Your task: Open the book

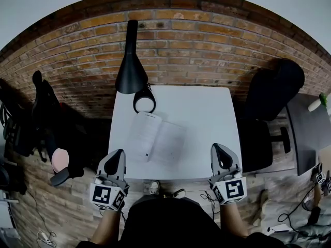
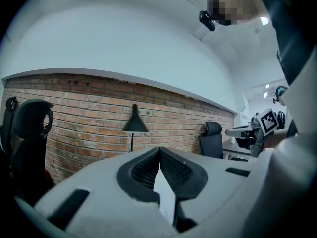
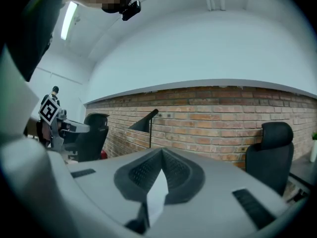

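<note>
Standing against a brick wall [image 1: 207, 45], your white desk [image 1: 207, 123] carried an open book [image 1: 155, 138] near a black lamp [image 1: 131, 68]; your left gripper [image 1: 118, 155] and right gripper [image 1: 220, 150] were pressed together, empty.

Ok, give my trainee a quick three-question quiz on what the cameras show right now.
1. True or false: the book lies closed on the white table.
2. What stands at the table's far edge? A) black lamp B) mug C) laptop
3. Fill in: the jaws of the left gripper and the right gripper are both ____.
Key: 1 false, it lies open; 2 A; 3 shut, with nothing held.
</note>
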Tool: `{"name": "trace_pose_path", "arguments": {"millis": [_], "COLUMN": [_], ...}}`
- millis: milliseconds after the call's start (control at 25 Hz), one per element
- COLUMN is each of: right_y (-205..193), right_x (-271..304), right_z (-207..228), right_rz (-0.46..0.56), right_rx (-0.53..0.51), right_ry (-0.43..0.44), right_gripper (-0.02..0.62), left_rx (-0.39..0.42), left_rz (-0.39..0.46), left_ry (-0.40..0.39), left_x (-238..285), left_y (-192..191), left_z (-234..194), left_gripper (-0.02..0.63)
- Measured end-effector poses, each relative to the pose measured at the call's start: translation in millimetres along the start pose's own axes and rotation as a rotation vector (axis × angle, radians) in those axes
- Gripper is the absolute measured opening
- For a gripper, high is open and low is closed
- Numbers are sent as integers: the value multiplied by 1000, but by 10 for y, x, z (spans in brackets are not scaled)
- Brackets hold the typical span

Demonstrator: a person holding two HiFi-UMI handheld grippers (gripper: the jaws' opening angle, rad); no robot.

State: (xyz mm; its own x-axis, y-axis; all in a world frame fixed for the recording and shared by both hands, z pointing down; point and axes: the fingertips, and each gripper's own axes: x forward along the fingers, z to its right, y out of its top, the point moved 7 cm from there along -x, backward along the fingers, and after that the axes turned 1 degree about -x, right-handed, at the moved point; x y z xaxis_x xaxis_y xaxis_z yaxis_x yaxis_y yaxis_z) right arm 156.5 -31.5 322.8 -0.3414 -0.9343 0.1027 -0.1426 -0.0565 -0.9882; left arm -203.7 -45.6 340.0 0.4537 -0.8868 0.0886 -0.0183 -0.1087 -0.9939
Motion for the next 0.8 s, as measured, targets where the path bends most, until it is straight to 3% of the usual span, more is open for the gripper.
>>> {"name": "trace_pose_path", "arguments": {"millis": [320, 800], "right_y": [-40, -65], "right_x": [-3, -114], "right_z": [-140, -133], "right_rz": [-20, -9], "right_rx": [-17, -25], "right_ry": [32, 12], "right_gripper": [11, 9], "left_rx": [-30, -30], "left_rz": [14, 4], "left_ry": [0, -24], "left_x": [-6, -38], "left_y": [-78, -118], "left_z": [88, 136], "left_gripper": [25, 25]}}
